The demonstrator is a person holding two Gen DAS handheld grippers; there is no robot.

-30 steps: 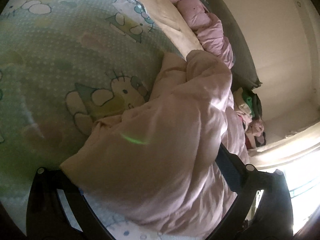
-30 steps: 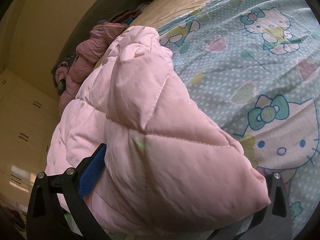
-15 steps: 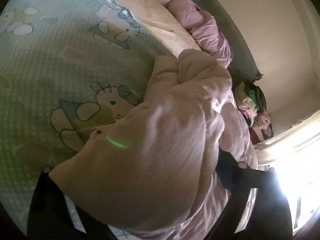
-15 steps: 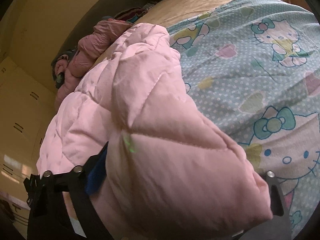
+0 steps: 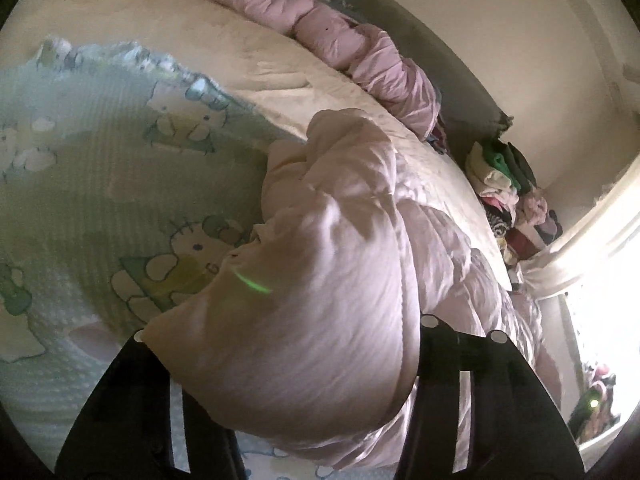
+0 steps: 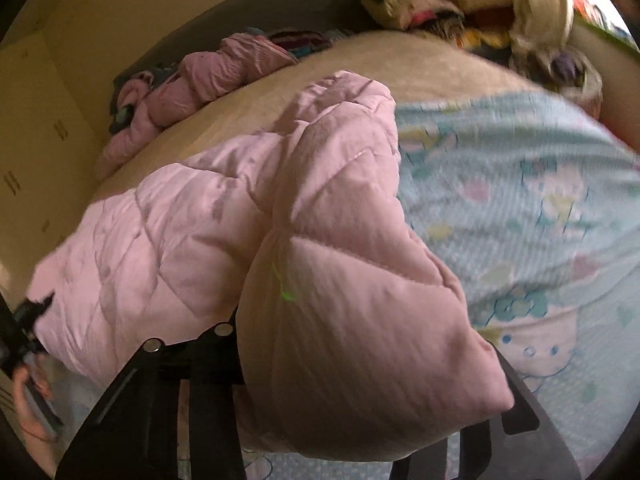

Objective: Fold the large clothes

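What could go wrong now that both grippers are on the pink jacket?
Each closing gripper, left and right, has only a puffy corner of the pink jacket between its fingers, so slick padding may slip out. Most of it lies bunched on the bedsheet, so the fold could trap wrinkles.

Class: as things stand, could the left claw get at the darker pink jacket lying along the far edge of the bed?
Probably not yet. The left claw is closing on a bunched corner of the pale quilted coat, and the jacket lies well beyond, across the bed.
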